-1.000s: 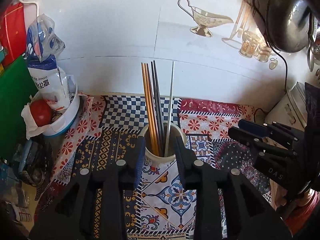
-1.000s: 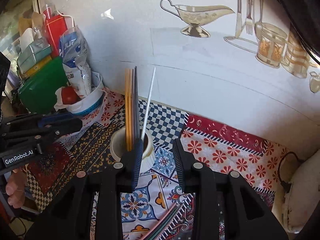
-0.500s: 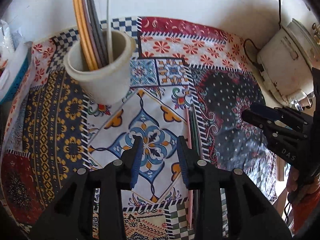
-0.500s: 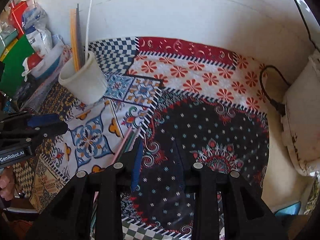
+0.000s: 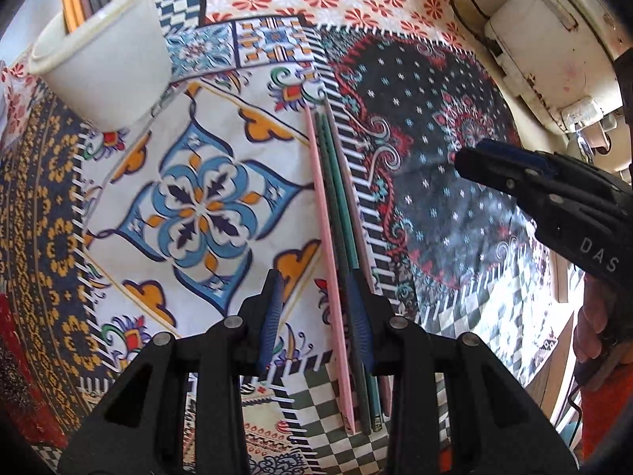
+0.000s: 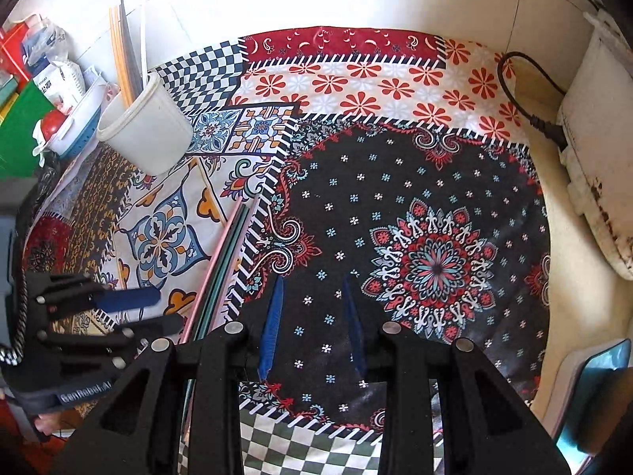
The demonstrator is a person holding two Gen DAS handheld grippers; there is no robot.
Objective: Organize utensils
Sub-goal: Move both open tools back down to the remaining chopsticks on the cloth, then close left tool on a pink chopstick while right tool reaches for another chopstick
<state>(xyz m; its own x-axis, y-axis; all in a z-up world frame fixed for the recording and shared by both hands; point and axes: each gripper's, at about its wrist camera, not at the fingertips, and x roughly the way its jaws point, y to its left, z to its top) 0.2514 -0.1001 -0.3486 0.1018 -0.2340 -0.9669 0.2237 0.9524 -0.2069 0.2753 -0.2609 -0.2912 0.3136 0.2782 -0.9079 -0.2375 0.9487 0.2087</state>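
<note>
Since half a second earlier, the left gripper [image 5: 316, 316] has been lowered, jaws spread, over the chopsticks [image 5: 336, 213] lying bundled on the cloth [image 5: 190, 198] near the cup [image 5: 107, 67]. Light, stiff, slippery sticks are best pinched mid-length. The right gripper [image 6: 312, 324] is held open, empty.

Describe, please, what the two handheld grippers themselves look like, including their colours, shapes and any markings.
Both are black plastic frames with triangular cut-outs, round silver screw heads and ribbed blue pads on the fingers. The left gripper carries white "GenRobot.AI" lettering and a black-and-white braided cord, seen from the right wrist. The right gripper is marked "DAS", seen from the left wrist.
</note>
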